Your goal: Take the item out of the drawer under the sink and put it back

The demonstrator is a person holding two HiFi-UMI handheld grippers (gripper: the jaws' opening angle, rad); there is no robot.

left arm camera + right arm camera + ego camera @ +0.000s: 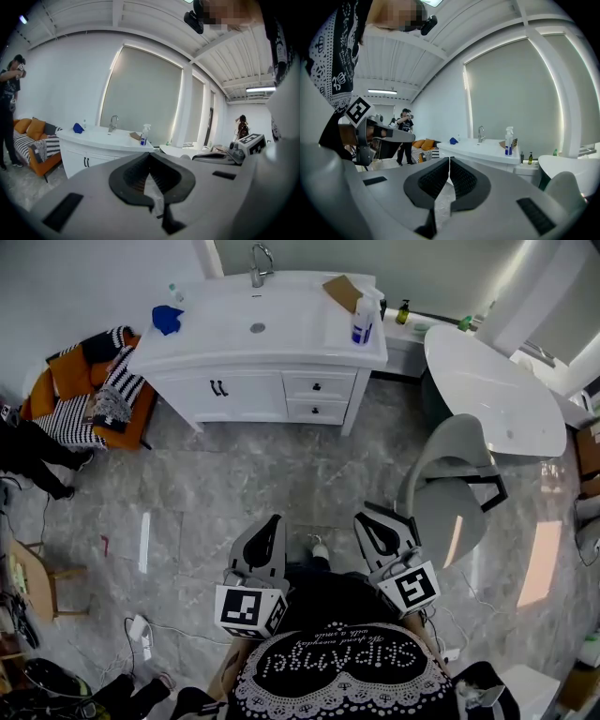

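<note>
The white sink cabinet (258,352) stands at the far side of the marble floor, a good way from both grippers. Its two small drawers (317,386) under the right of the basin are closed, and no item from them shows. My left gripper (273,522) and right gripper (368,519) are held side by side low in the head view, pointing toward the cabinet. Both are shut with nothing between the jaws. The left gripper view shows the cabinet (93,143) beyond the closed left gripper (149,155). The right gripper view shows the cabinet (485,151) past the closed right gripper (449,160).
A spray bottle (363,322), a blue cloth (167,319) and a brown flat item (342,292) lie on the countertop. A grey chair (450,493) and a white bathtub (492,390) stand to the right. An orange sofa (89,395) and a person (37,456) are to the left.
</note>
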